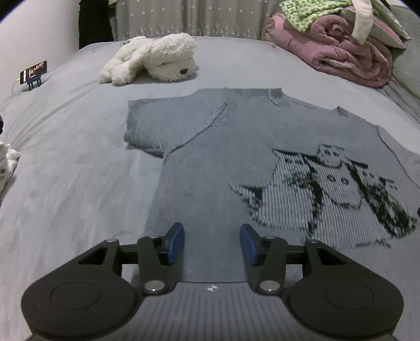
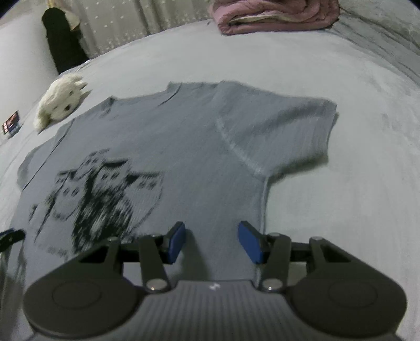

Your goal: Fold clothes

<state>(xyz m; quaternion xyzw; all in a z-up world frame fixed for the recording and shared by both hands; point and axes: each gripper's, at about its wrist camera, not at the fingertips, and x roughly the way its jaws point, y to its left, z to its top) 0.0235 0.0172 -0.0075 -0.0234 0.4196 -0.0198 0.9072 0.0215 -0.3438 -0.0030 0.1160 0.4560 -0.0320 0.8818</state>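
Left wrist view: the left gripper [image 1: 212, 242] hovered over the lower hem area of a grey knit short-sleeved sweater [image 1: 210, 162], blue pads [image 1: 175, 242] parted about halfway, nothing between them but fabric seen below — not gripping. Sweater lay spread flat, front up, on a grey bed cover [image 1: 65, 170], neckline [image 1: 275, 97] toward the far side, one sleeve [image 1: 157, 123] stretched out to the left of frame. A black-and-white knitted figure pattern [image 1: 330, 188] sat on the chest, right of the gripper. Beyond the sweater a white plush dog [image 1: 152, 59] lay on the cover, well apart from it. A rolled pink quilt [image 1: 336, 55] sat at the far right with a green patterned cloth [image 1: 307, 13] on top. A phone on a small stand [image 1: 34, 73] stood at the far left edge; a grey curtain [image 1: 183, 18] hung behind the bed.

Right wrist view, motion-blurred: the right gripper [image 2: 212, 241] hung over the sweater's [image 2: 189, 147] lower part near its side seam, jaws likewise half apart, empty — pads [image 2: 249, 242] clear of the cloth as far as visible. Other sleeve [image 2: 288, 126] stretched right. Pattern [image 2: 105, 194] lay left of the gripper. Plush dog [image 2: 60, 102], phone [image 2: 11, 123] and pink quilt [image 2: 273, 15] showed farther off. A black piece at the left edge [image 2: 10, 237] — cannot tell what it was.
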